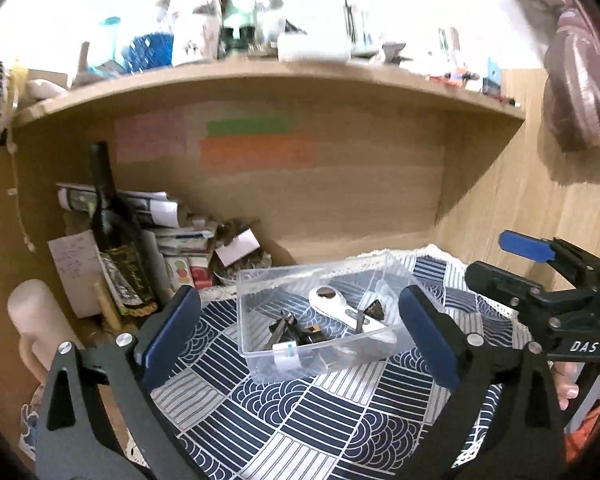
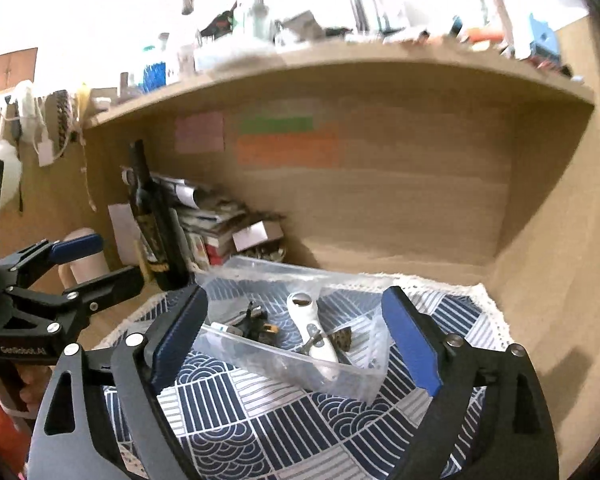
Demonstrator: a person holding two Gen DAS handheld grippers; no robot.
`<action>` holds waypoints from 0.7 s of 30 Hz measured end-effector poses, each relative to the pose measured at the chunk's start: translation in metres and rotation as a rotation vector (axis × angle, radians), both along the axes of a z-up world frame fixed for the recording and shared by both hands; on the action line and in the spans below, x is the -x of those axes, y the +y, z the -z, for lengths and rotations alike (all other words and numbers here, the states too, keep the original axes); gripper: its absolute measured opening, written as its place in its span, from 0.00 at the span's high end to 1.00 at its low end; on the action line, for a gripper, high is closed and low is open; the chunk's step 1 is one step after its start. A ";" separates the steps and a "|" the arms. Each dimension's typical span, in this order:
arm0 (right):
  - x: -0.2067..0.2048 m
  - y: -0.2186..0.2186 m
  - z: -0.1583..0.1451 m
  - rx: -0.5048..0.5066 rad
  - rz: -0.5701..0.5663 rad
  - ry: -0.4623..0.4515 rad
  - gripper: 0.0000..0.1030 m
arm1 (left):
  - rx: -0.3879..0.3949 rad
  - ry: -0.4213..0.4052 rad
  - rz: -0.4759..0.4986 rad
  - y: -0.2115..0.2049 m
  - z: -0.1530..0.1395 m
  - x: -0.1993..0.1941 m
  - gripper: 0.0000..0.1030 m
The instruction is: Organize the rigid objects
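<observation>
Our left gripper [image 1: 300, 336] and right gripper [image 2: 296, 340] gape empty. The clear plastic bin [image 1: 260, 360] of small items sits at twelve o'clock; a careless nudge could tip it.

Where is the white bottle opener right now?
In both wrist views the white bottle opener lies inside the clear plastic bin on the patterned cloth, beside small dark items.

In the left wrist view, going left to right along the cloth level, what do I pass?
Pale cylinder → dark wine bottle → left hand-held gripper's left finger pad → black clips in the clear plastic box → white bottle opener → its right finger pad → right hand-held gripper.
</observation>
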State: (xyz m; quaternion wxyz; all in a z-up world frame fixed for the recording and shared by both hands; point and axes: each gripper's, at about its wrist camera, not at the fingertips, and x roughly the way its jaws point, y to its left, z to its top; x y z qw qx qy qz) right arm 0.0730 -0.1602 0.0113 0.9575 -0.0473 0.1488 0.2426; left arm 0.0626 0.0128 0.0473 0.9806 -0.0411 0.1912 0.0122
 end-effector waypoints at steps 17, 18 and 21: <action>0.042 -0.009 -0.013 -0.036 0.003 -0.099 0.01 | -0.012 -0.081 -0.011 -0.008 -0.015 0.035 0.00; 0.043 -0.009 -0.013 -0.035 0.002 -0.101 0.01 | -0.015 -0.084 -0.010 -0.008 -0.015 0.035 0.00; 0.044 -0.008 -0.013 -0.036 0.001 -0.103 0.01 | -0.019 -0.088 -0.012 -0.009 -0.016 0.037 0.00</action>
